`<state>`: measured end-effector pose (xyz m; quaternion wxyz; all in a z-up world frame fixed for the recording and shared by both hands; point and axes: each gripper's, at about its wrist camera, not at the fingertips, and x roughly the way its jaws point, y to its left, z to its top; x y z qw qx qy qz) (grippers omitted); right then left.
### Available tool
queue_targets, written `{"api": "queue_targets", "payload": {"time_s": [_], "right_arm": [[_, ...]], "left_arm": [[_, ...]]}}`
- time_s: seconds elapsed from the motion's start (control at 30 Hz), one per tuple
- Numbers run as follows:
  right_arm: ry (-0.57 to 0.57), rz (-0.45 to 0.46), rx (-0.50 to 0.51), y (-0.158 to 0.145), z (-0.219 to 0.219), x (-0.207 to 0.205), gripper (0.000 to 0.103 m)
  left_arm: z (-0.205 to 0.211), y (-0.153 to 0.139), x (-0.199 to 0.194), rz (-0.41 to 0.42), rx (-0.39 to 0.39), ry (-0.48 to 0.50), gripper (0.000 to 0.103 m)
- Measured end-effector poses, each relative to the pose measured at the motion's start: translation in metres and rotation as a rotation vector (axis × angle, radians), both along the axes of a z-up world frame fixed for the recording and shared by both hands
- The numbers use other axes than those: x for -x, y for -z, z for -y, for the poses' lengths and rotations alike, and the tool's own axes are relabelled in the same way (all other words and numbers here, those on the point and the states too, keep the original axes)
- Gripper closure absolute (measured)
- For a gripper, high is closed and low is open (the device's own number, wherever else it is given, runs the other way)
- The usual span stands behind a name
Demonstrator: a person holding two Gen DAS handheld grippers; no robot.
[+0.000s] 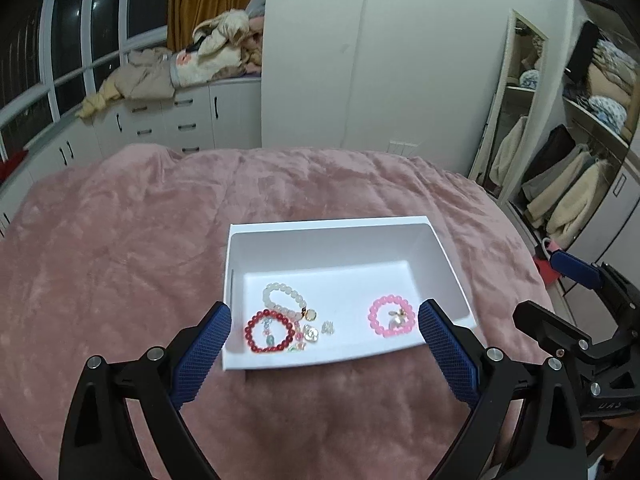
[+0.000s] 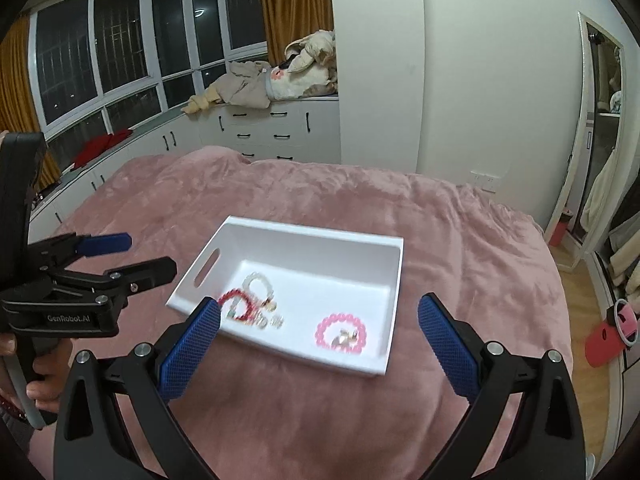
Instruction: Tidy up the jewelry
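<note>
A white open box (image 1: 444,252) (image 2: 296,236) sits on the pink bed cover. Inside lie a red bead bracelet (image 1: 269,331) (image 2: 240,306), a white bead bracelet (image 1: 283,298) (image 2: 260,282), a pink bead bracelet (image 1: 392,316) (image 2: 341,335) with a pearl charm inside it, and small loose charms (image 1: 316,334) (image 2: 272,320). My left gripper (image 1: 325,318) is open and empty, just in front of the box's near wall. My right gripper (image 2: 319,312) is open and empty, over the box's near corner. The left gripper also shows at the left of the right wrist view (image 2: 132,254).
The pink blanket (image 1: 120,240) (image 2: 460,240) covers the bed all round the box. White drawers (image 2: 276,128) with piled clothes stand behind, a white wardrobe wall (image 1: 360,60) beyond. An open closet (image 1: 580,160) is at the right. A red slipper (image 2: 608,328) lies on the floor.
</note>
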<state>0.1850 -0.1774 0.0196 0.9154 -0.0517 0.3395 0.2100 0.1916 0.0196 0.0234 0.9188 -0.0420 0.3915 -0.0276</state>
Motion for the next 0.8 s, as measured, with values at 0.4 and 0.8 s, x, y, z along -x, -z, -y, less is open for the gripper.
{"api": "queue_targets", "payload": {"time_s": [0.4,0.8], "right_arm": [[0.010,-0.006,0.006,0.028,0.027,0.055,0.005],[-0.028,-0.026,-0.006,0.061,0.035,0.075,0.005]], "left_arm": [[0.000,0.025,0.074,0.002,-0.027,-0.023,0.007],[0.010,0.056,0.100,-0.018,-0.032,-0.019,0.007]]}}
